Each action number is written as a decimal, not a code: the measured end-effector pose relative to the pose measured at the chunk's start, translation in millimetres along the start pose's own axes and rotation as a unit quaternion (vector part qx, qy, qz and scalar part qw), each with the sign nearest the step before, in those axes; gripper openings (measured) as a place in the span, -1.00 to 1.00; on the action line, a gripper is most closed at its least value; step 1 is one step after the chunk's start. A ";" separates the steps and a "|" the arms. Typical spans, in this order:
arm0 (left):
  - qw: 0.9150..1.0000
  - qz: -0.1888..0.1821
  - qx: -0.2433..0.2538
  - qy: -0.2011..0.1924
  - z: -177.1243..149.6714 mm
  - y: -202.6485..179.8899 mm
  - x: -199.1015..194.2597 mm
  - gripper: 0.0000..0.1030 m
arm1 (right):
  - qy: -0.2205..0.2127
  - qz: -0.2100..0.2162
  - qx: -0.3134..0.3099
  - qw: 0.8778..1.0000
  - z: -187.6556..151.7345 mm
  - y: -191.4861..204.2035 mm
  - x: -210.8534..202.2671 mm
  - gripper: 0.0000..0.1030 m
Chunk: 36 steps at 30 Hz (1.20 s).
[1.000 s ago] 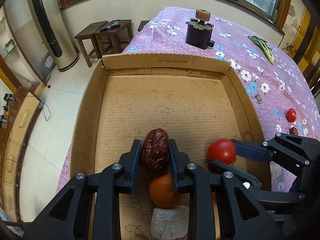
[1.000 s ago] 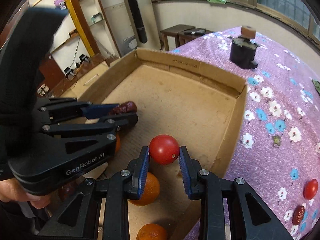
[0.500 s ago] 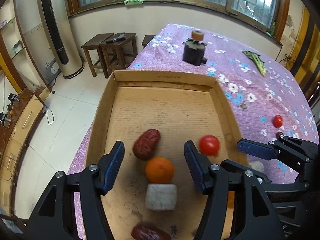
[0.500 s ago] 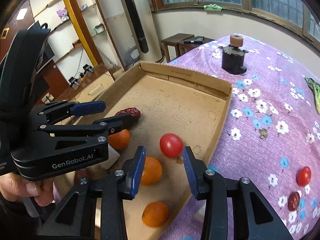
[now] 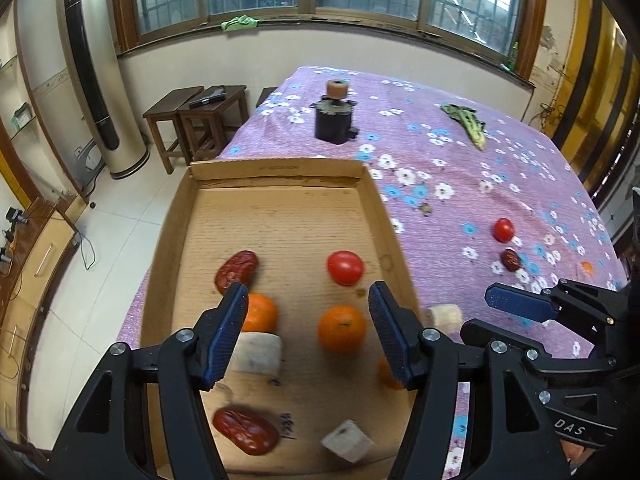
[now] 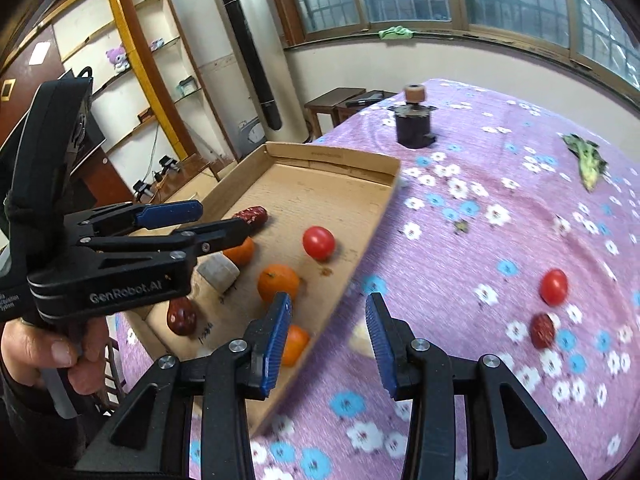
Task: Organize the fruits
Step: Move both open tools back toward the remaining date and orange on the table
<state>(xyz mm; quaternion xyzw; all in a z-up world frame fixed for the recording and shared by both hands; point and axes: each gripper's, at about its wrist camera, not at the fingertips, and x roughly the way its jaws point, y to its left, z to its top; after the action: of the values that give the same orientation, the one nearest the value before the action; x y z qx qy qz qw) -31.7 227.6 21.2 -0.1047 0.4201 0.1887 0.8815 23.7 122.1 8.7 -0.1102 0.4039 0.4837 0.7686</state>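
In the cardboard tray (image 5: 276, 168) at the left of the purple flowered tabletop (image 5: 460, 152) lie a tomato (image 5: 345, 267), a wrinkled red date (image 5: 236, 271) to its left, oranges (image 5: 342, 328) nearer, pale blocks (image 5: 256, 352) and a second date (image 5: 245, 431) at the near end. The left claw (image 5: 306, 332) hangs above them, spread wide and empty, and the right claw (image 6: 330, 344) is spread over the tray's right rim with nothing pinched. Well to the right on the cloth lie another tomato (image 6: 554, 287) and a date (image 6: 542, 331); at the far end stand a black pot (image 5: 334, 124) and a green vegetable (image 5: 466, 122).
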 end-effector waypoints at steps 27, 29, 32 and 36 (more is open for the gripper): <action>0.996 -0.069 0.060 0.006 -16.7 -86.4 -13.2 0.20 | -0.029 -0.069 0.093 0.993 -71.9 -80.2 -80.1 -0.21; 0.995 -0.077 0.069 0.009 -17.7 -97.2 -12.1 0.20 | -0.030 -0.076 0.102 0.991 -78.7 -87.9 -86.0 -0.21; 0.993 -0.091 0.079 0.013 -19.4 -112.9 -10.0 0.20 | -0.031 -0.084 0.114 0.989 -87.4 -98.0 -94.1 -0.21; 0.990 -0.106 0.091 0.020 -21.0 -131.8 -6.0 0.20 | -0.035 -0.102 0.133 0.985 -99.6 -115.2 -107.5 -0.21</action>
<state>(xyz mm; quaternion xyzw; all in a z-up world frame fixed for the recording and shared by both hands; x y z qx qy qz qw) 5.6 99.4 16.2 -0.0720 0.4396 0.0526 0.8938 46.2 -62.5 -3.3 -0.0307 0.4237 0.3484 0.8355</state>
